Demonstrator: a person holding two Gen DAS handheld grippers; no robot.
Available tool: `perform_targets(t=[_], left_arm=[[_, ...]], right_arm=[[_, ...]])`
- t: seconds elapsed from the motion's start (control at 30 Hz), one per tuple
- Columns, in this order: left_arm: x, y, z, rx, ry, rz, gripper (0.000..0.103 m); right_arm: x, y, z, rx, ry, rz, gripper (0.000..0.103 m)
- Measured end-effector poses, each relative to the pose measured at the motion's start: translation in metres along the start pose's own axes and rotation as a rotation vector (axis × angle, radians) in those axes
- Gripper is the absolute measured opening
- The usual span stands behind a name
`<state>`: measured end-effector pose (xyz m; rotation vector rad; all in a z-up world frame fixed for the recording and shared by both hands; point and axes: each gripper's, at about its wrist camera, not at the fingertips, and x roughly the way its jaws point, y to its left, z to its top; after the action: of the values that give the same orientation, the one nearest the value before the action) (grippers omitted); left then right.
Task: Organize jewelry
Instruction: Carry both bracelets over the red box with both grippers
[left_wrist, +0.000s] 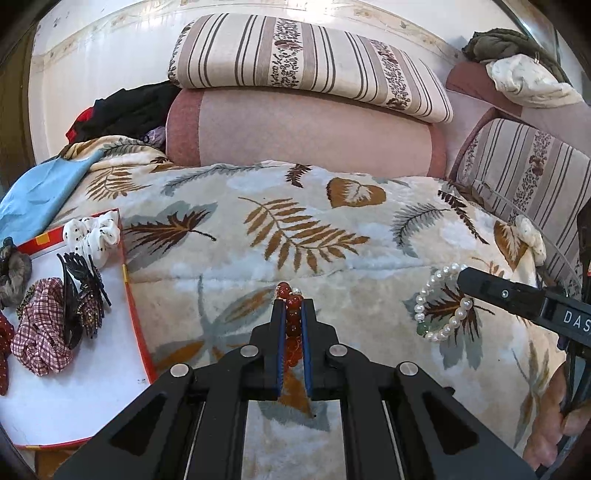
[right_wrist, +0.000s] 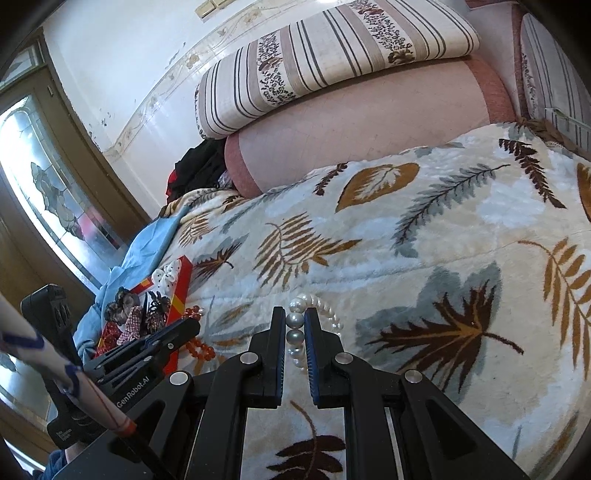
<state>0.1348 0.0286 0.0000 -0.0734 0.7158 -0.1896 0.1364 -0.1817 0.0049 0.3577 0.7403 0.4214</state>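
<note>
A red bead bracelet (left_wrist: 293, 314) lies on the leaf-print blanket (left_wrist: 295, 221), and my left gripper (left_wrist: 293, 306) is shut on it. The bracelet also shows in the right wrist view (right_wrist: 199, 349), beside the left gripper (right_wrist: 184, 326). A white pearl bracelet (left_wrist: 441, 306) with one green bead lies to the right. My right gripper (right_wrist: 295, 317) is shut on the pearl bracelet (right_wrist: 295, 325); its finger reaches across the bracelet in the left wrist view (left_wrist: 480, 284).
A red-edged white box (left_wrist: 92, 387) at the left holds scrunchies (left_wrist: 40, 332), a black claw clip (left_wrist: 79, 291) and a white dotted scrunchie (left_wrist: 92, 236). Striped cushions (left_wrist: 306, 62) and a pink bolster (left_wrist: 306, 129) stand behind. A blue cloth (left_wrist: 33, 195) lies far left.
</note>
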Motion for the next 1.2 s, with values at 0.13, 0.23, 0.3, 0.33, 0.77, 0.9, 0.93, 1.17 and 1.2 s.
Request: perform_targets(t=[0.13, 0.23, 0.3, 0.33, 0.77, 0.9, 0.93, 1.17, 1.2], left_arm=[[-0.001, -0.004, -0.002, 0.018, -0.008, 0.014, 0.007], [-0.001, -0.009, -0.003, 0.040, -0.012, 0.030, 0.007], [-0.001, -0.010, -0.005, 0.051, -0.015, 0.037, 0.007], [-0.001, -0.011, -0.005, 0.057, -0.014, 0.038, 0.007], [-0.002, -0.019, -0.007, 0.096, -0.026, 0.061, 0.007], [-0.002, -0.019, -0.007, 0.096, -0.028, 0.062, 0.007], [-0.002, -0.019, -0.007, 0.096, -0.028, 0.062, 0.007], [-0.006, -0.017, -0.006, 0.097, -0.036, 0.067, 0.007], [-0.006, -0.016, -0.006, 0.096, -0.036, 0.067, 0.007]], right_arm=[[-0.001, 0.002, -0.001, -0.006, 0.000, 0.007, 0.011], [-0.003, 0.004, -0.001, -0.014, -0.006, 0.005, 0.011], [-0.003, 0.004, -0.001, -0.018, -0.009, 0.003, 0.011], [-0.004, 0.005, -0.001, -0.018, -0.010, 0.002, 0.011], [-0.002, 0.006, -0.002, -0.029, -0.005, 0.001, 0.011], [-0.002, 0.006, -0.002, -0.027, -0.004, 0.000, 0.011], [-0.002, 0.006, -0.002, -0.027, -0.004, 0.001, 0.011], [-0.001, 0.007, -0.002, -0.032, -0.005, -0.001, 0.011], [-0.001, 0.007, -0.002, -0.033, -0.005, -0.002, 0.011]])
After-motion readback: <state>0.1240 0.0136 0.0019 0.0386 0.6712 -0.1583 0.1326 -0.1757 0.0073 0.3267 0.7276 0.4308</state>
